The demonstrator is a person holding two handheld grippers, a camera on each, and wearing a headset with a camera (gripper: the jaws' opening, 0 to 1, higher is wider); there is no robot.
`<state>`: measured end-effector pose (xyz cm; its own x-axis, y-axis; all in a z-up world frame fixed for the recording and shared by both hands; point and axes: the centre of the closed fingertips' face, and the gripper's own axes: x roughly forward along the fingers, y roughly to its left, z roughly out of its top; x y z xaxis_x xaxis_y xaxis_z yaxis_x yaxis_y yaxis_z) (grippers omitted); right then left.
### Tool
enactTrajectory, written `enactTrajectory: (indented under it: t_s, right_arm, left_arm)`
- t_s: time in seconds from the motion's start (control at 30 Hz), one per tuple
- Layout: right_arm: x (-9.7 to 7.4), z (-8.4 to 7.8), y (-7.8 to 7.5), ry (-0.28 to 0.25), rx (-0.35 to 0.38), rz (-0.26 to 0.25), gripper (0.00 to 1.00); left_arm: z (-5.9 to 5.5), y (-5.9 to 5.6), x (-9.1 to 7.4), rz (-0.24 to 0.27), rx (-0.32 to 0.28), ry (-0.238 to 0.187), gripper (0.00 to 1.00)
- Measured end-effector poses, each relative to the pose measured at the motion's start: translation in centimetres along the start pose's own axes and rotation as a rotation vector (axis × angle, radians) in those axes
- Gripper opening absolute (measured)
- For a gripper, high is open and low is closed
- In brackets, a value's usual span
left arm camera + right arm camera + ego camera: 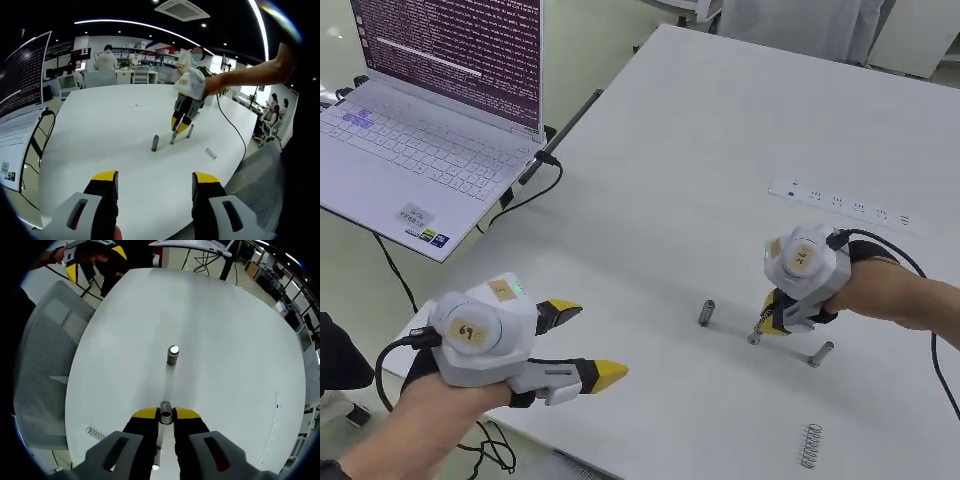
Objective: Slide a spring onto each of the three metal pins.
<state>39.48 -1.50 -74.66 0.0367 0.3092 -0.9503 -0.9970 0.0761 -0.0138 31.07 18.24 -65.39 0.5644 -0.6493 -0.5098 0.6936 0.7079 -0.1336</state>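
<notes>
The right tongs [166, 416] are clamped on a small coiled metal spring [166, 411] close over the white surface [225, 340]. Just beyond stands a spring-wrapped silver pin [172, 355]. A loose wire spring [810, 445] lies nearby. The left tongs [155, 176] gape apart, empty.

- Left gripper [588, 341]: at 7 o'clock in head view, jaws wide apart, tips toward 3 o'clock.
- Right gripper [768, 322]: at 4 o'clock, tips down, jaws clamping a spring [166, 412].

On the table [720, 150], an upright pin [706, 312] stands toward the front edge, with the right gripper [766, 328] pinching a spring [166, 412] just right of it, a lying pin [821, 353] further right, a loose spring [810, 445] by the front edge, and a power strip [845, 205] behind them.
</notes>
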Motion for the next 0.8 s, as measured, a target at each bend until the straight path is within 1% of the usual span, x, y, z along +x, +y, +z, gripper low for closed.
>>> enactTrajectory:
  t_s: [0.27, 0.6, 0.8]
  right_arm:
    - [0.6, -0.2, -0.1, 0.022, -0.017, 0.001, 0.09]
    - [1.7, -0.9, 0.0, 0.036, -0.003, 0.012, 0.09]
    - [1.6, -0.9, 0.1, 0.037, -0.002, 0.010, 0.10]
  left_arm:
    - [-0.1, 0.1, 0.0, 0.001, -0.004, 0.005, 0.55]
    - [0.0, -0.1, 0.2, -0.002, -0.005, 0.005, 0.54]
    - [0.0, -0.1, 0.2, -0.003, -0.004, 0.004, 0.54]
